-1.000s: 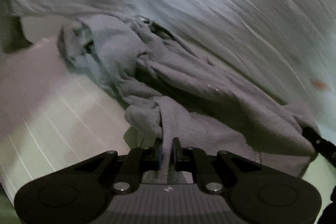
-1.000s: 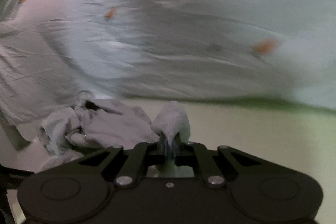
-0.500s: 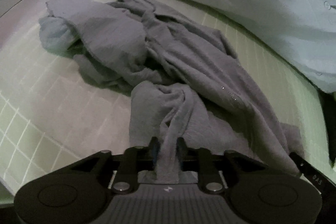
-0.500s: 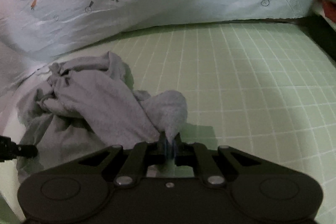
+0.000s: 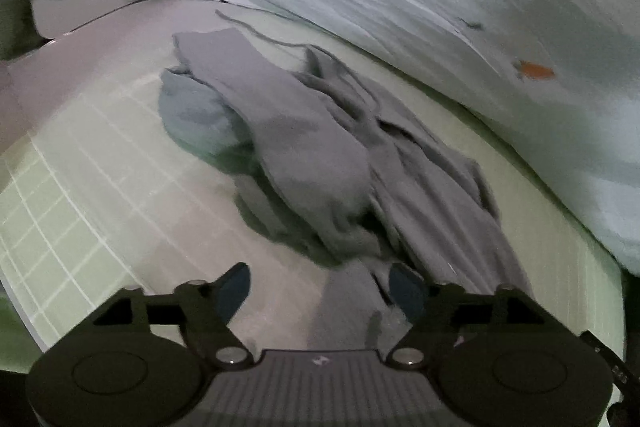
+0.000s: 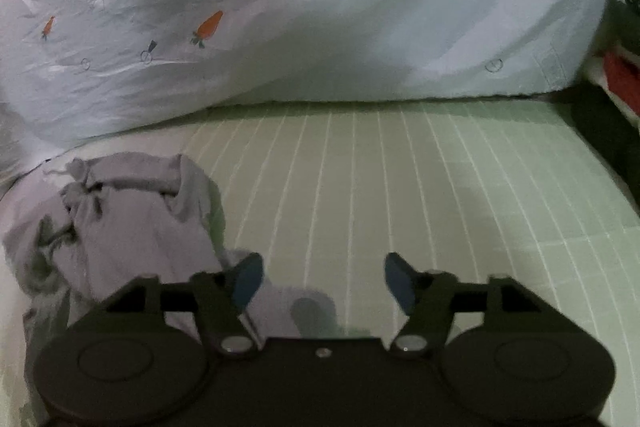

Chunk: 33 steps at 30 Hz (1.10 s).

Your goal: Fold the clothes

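Note:
A crumpled grey garment (image 5: 312, 155) with a drawstring lies in a heap on the pale green checked mattress (image 5: 80, 187). My left gripper (image 5: 324, 291) is open just above the garment's near end, with grey cloth lying loose between its fingers. In the right wrist view the same garment (image 6: 120, 227) is at the lower left. My right gripper (image 6: 324, 283) is open, and a fold of grey cloth lies below its left finger (image 6: 248, 279).
A white quilt with a carrot print (image 6: 320, 7) is bunched along the far side of the mattress (image 6: 400, 187); it also shows in the left wrist view (image 5: 440, 7). Dark and red items (image 6: 620, 67) stand at the far right edge.
Both grippers were shut on folds of the grey garment; both have opened and let the cloth drop onto the mattress. The garment now lies in a looser heap.

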Tool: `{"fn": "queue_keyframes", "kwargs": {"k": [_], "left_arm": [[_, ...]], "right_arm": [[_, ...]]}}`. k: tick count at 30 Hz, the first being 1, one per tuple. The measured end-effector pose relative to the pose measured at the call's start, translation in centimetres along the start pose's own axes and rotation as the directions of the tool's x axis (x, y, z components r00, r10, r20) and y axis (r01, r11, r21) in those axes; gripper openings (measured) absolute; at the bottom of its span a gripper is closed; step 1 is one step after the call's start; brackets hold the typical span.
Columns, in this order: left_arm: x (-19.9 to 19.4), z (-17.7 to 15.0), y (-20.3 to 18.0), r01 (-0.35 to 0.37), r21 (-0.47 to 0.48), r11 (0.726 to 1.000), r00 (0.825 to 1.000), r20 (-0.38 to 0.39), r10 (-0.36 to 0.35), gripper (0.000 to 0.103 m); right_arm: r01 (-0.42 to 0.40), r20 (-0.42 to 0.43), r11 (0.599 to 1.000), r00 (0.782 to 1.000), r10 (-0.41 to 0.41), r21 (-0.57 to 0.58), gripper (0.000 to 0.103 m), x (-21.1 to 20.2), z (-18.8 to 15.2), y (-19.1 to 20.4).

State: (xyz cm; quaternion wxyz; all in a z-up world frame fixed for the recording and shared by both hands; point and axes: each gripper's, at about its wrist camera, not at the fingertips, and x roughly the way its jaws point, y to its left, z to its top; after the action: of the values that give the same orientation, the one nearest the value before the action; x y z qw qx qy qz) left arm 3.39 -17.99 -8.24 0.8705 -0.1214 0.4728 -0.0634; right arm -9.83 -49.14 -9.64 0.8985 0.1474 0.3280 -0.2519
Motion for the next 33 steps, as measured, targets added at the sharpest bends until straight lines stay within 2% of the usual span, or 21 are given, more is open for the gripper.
{"fn": "queue_keyframes", "kwargs": {"k": [4,9,16,19,24,25,27,28,30,31,32,33], "left_arm": [[1.2,2.2,1.2,-0.030,-0.025,0.999,0.999,-0.012,0.030,0.084],[4.1,4.6,1.7,-0.050,-0.026,0.998,0.998,-0.045,0.049,0.086],[8.7,8.4,2.3,-0.079,-0.062,0.995,0.994,-0.085,0.073,0.086],[10.5,9.9,3.2,-0.076,-0.121,0.990,0.993,-0.101,0.064,0.086],[12.4,11.0,4.8,-0.035,-0.277,0.960,0.991,-0.132,-0.002,0.083],[12.5,11.0,5.1,-0.027,-0.303,0.952,0.991,-0.134,-0.014,0.081],[12.6,10.8,5.5,-0.015,-0.332,0.943,0.990,-0.135,-0.032,0.075],[12.6,10.7,5.6,-0.009,-0.336,0.942,0.990,-0.134,-0.039,0.073],[12.6,10.4,5.8,-0.005,-0.344,0.939,0.990,-0.137,-0.045,0.063],[12.6,10.3,5.7,-0.004,-0.349,0.937,0.989,-0.139,-0.047,0.061],[12.6,10.1,5.7,-0.003,-0.352,0.936,0.989,-0.140,-0.050,0.056],[12.5,10.0,5.6,-0.001,-0.354,0.935,0.989,-0.140,-0.051,0.051]], "right_arm": [[-0.006,-0.009,0.999,1.000,0.006,-0.052,0.089,1.7,1.2,1.9],[-0.023,-0.058,0.994,0.998,0.016,-0.111,0.089,5.4,2.2,4.5],[-0.116,-0.162,0.993,0.980,0.112,-0.013,0.089,13.0,5.9,6.9],[-0.212,-0.210,0.968,0.948,0.238,0.137,0.088,17.0,7.7,7.5],[-0.320,-0.246,0.870,0.871,0.426,0.374,0.086,22.2,9.3,8.7],[-0.331,-0.242,0.855,0.861,0.447,0.400,0.087,22.9,9.5,9.1],[-0.344,-0.243,0.850,0.854,0.460,0.400,0.087,23.6,9.9,10.0],[-0.349,-0.245,0.849,0.851,0.464,0.396,0.085,24.0,10.1,10.5],[-0.358,-0.268,0.864,0.846,0.461,0.355,0.080,24.2,10.4,11.7],[-0.362,-0.282,0.872,0.844,0.457,0.331,0.069,24.3,10.4,12.3],[-0.368,-0.300,0.880,0.839,0.454,0.301,0.053,24.5,10.5,12.9],[-0.373,-0.319,0.891,0.838,0.443,0.257,0.048,24.4,10.5,13.5]]}}
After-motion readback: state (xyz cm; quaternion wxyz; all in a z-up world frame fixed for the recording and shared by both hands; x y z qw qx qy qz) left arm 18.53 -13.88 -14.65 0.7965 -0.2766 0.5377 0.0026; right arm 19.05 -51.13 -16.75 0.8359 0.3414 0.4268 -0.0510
